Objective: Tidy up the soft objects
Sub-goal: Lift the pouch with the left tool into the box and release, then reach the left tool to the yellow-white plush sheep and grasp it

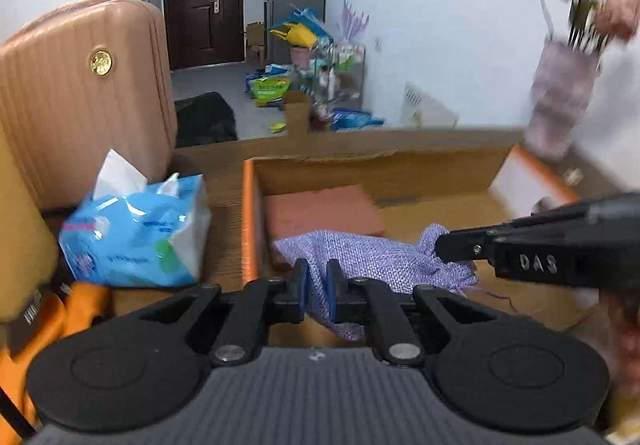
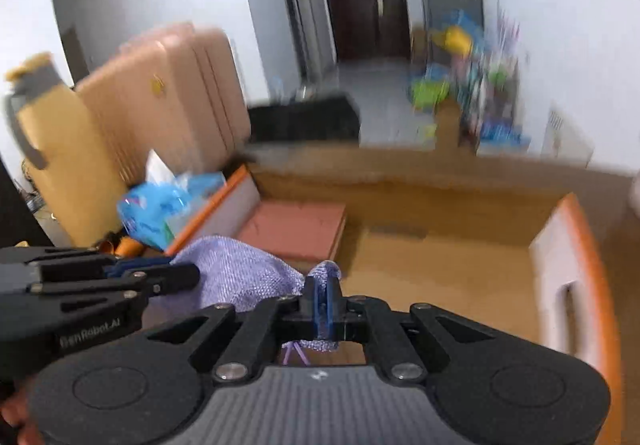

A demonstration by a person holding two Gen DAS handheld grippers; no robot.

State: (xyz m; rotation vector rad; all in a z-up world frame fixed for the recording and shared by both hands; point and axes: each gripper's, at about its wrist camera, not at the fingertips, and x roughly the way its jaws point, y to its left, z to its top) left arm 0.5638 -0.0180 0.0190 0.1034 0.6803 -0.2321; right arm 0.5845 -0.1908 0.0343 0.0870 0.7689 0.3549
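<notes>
A purple woven drawstring pouch hangs over the open cardboard box, stretched between both grippers. My left gripper is shut on the pouch's near bottom edge. My right gripper is shut on the pouch's gathered neck; it enters the left wrist view from the right. The pouch also shows in the right wrist view, with the left gripper at its left end. A pink folded cloth lies in the box's far left corner, also in the right wrist view.
A blue tissue pack lies left of the box. A pink suitcase stands behind it. A yellow flask stands at the left. A vase of pink flowers stands at the table's far right. The box's orange-edged right flap stands up.
</notes>
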